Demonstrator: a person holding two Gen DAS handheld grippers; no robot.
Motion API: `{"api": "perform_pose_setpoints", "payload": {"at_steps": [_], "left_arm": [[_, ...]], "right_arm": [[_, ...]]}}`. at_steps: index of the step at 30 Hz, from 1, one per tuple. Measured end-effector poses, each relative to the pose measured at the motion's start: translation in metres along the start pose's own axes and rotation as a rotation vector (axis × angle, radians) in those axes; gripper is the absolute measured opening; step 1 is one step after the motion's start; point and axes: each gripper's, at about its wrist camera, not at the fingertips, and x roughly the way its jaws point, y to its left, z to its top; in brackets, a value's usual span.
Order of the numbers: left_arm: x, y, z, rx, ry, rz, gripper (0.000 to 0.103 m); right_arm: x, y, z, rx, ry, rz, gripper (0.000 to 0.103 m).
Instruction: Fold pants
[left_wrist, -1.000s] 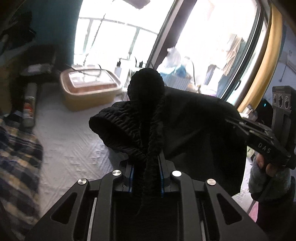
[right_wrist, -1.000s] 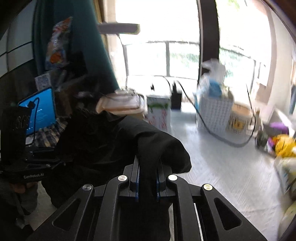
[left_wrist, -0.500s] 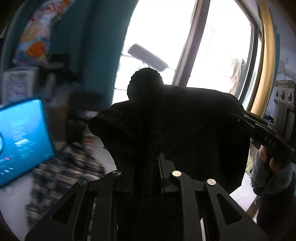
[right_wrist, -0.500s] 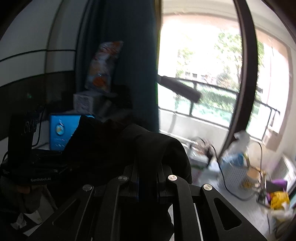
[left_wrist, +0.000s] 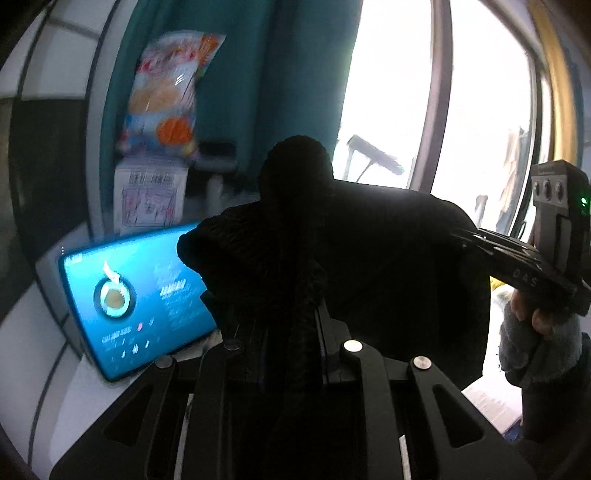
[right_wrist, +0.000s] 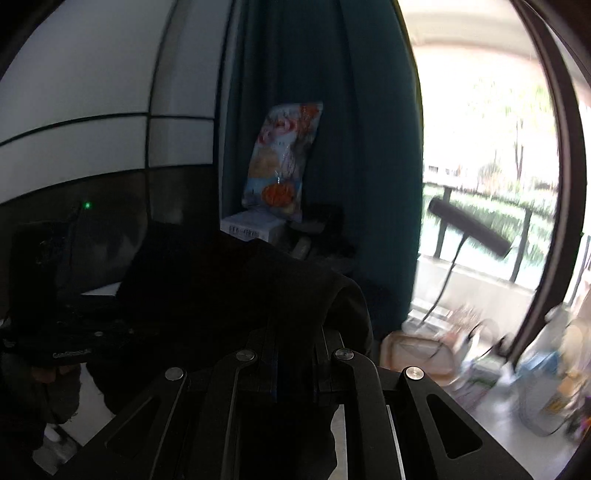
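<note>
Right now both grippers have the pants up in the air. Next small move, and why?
Probably draw the two grippers apart to pull the cloth flat. The left gripper and right gripper are each shut on the black pants, which hang bunched between them, off any surface, so nothing is ready to crease.

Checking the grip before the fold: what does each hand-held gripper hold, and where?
Both hold the black pants: left hand-held gripper at the ribbed waistband, right hand-held gripper on a smooth bunched edge.

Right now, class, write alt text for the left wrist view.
The left tongs clamp a bunched edge of black pants, whose other end the right tongs hold up. Behind them glow a blue screen and a bright window.
</note>
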Motion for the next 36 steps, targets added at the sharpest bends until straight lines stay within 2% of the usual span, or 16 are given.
{"api": "perform_pose_setpoints", "payload": {"at_steps": [4,6,8,10,13,15,17,18,23,26,28,31,34,36], "left_arm": [[0.061,0.038,-0.036,-0.084,0.18,-0.008,0.019],[0.085,0.052,-0.051,-0.109,0.242,0.002,0.019],[0.103,0.064,-0.064,-0.142,0.295,0.007,0.021],[0.105,0.071,-0.068,-0.16,0.299,-0.003,0.024],[0.097,0.077,-0.072,-0.148,0.307,0.002,0.028],[0.091,0.081,-0.076,-0.162,0.307,0.005,0.028],[0.083,0.088,-0.08,-0.19,0.316,0.008,0.029],[0.08,0.089,-0.079,-0.199,0.316,0.006,0.029],[0.063,0.088,-0.072,-0.18,0.308,0.056,0.029],[0.055,0.089,-0.069,-0.182,0.295,0.084,0.029],[0.053,0.087,-0.07,-0.17,0.299,0.109,0.029],[0.057,0.08,-0.078,-0.15,0.33,0.125,0.029],[0.065,0.073,-0.089,-0.147,0.365,0.135,0.029],[0.066,0.07,-0.097,-0.158,0.381,0.131,0.029]], "right_arm": [[0.067,-0.013,-0.042,0.088,0.147,0.004,0.011],[0.102,-0.022,-0.072,0.129,0.226,-0.018,0.011],[0.13,-0.028,-0.097,0.153,0.303,-0.047,0.011],[0.142,-0.029,-0.115,0.152,0.348,-0.061,0.012],[0.143,-0.02,-0.122,0.105,0.376,-0.07,0.024],[0.138,-0.019,-0.124,0.078,0.389,-0.088,0.036],[0.128,-0.032,-0.127,0.098,0.39,-0.1,0.065],[0.121,-0.037,-0.128,0.119,0.383,-0.096,0.067],[0.078,-0.049,-0.141,0.176,0.353,0.002,0.067],[0.066,-0.037,-0.151,0.137,0.37,0.039,0.067],[0.068,-0.027,-0.161,0.1,0.394,0.035,0.066],[0.076,-0.011,-0.179,0.092,0.468,0.083,0.04],[0.075,0.01,-0.188,0.063,0.508,0.146,0.04],[0.067,0.022,-0.192,0.023,0.51,0.15,0.039]]}}
